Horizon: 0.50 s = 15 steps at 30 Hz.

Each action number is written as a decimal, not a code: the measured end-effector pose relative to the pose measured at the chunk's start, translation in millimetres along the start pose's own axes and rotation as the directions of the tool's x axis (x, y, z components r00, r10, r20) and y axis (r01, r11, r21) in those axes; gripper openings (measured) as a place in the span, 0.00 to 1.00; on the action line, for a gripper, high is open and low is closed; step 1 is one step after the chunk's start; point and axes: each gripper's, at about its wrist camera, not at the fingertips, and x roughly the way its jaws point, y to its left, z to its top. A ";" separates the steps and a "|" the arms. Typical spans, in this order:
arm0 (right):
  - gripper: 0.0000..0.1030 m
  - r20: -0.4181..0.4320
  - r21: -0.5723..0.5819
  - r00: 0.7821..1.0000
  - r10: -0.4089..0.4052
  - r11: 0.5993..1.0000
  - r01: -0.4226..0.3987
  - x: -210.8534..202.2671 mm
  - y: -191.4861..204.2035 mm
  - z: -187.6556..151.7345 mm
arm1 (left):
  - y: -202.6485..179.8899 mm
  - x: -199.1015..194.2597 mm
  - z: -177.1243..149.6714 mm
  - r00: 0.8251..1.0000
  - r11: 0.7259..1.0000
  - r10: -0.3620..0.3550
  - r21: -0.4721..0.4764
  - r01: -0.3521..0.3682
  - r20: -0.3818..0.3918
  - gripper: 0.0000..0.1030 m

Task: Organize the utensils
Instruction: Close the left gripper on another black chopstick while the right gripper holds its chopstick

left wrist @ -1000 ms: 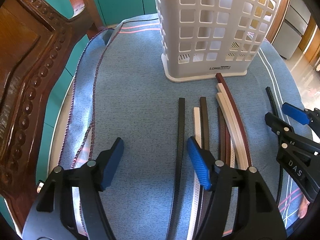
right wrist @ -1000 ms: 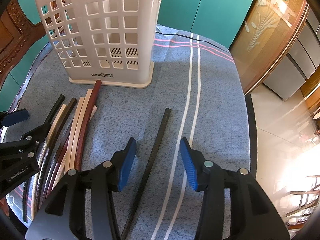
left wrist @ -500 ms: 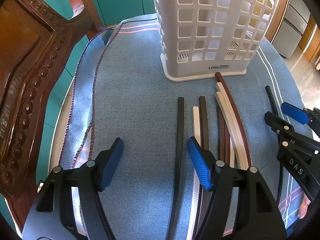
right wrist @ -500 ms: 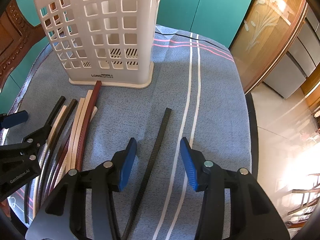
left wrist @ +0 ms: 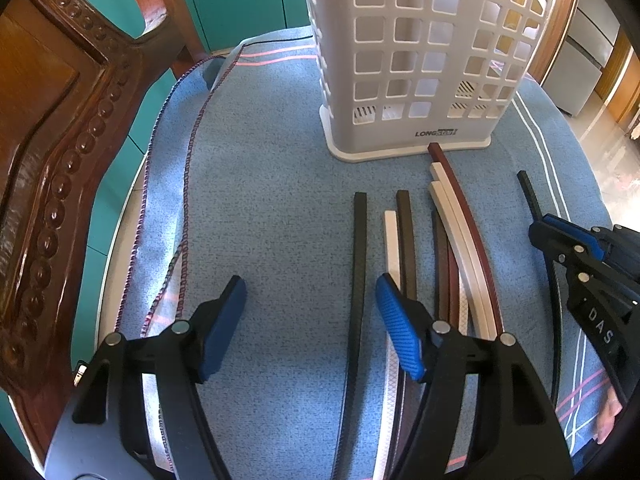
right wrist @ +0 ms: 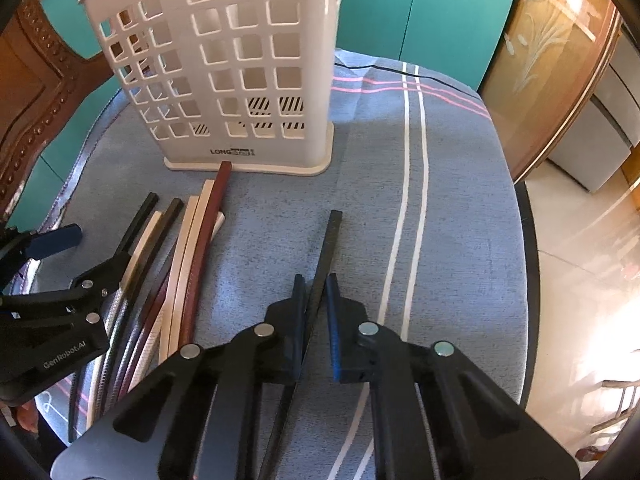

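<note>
Left wrist view: left gripper (left wrist: 310, 330) is spread wide, holding nothing, low over the blue cloth (left wrist: 272, 184). A black chopstick (left wrist: 357, 280) lies between its fingers on the near side of the white basket (left wrist: 416, 56), untouched. The rest of the chopstick bundle (left wrist: 452, 248) lies just right of it, a dark red stick's tip touching the basket base. Right gripper (left wrist: 560, 240) shows at the far right over a lone black stick.

Right wrist view: right gripper (right wrist: 316, 304) is clamped down on the lone black chopstick (right wrist: 326, 256), which lies right of the bundle (right wrist: 188, 248), on the near side of the basket (right wrist: 224, 60). Left gripper (right wrist: 56, 280) sits at the left edge.

Risks, as I judge them: the grip sits away from the stick's middle, so the stick may pivot or slip when lifted; a tilted stick could snag the basket's grid holes or rim, and a tall light basket may tip if knocked.

Surface: textured blue cloth with white and pink stripes on a round table. Room: carved wooden chair (left wrist: 52, 152) left of the basket, teal cabinets (right wrist: 420, 12) behind, tiled floor right.
</note>
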 end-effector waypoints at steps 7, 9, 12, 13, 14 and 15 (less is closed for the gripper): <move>0.11 0.000 0.023 1.000 0.011 1.000 -0.011 1.3 -10.1 3.0 | 0.1 -0.4 -1.0 1.000 1.000 0.000 -0.001 0.000 -0.001 0.68; 0.11 -0.001 0.022 1.000 0.012 1.000 -0.012 1.2 -13.0 4.1 | 0.4 -0.3 -1.4 1.000 1.000 -0.003 0.001 0.003 -0.002 0.68; 0.11 -0.006 0.014 1.000 0.015 1.000 -0.014 0.4 -13.0 3.9 | 3.1 0.0 -1.0 1.000 1.000 -0.017 0.003 0.018 -0.012 0.68; 0.11 -0.006 0.012 1.000 0.015 1.000 -0.015 0.1 -11.0 1.8 | 4.7 0.1 -0.6 1.000 1.000 -0.025 0.001 0.025 -0.017 0.67; 0.11 -0.006 0.010 1.000 0.015 1.000 -0.015 0.4 -10.1 1.2 | 7.5 0.5 -0.6 0.999 0.999 -0.034 -0.003 0.034 -0.022 0.67; 0.11 -0.006 0.009 1.000 0.016 1.000 -0.016 0.3 -9.7 0.8 | 11.0 0.7 -0.7 0.999 0.999 -0.044 -0.006 0.044 -0.027 0.67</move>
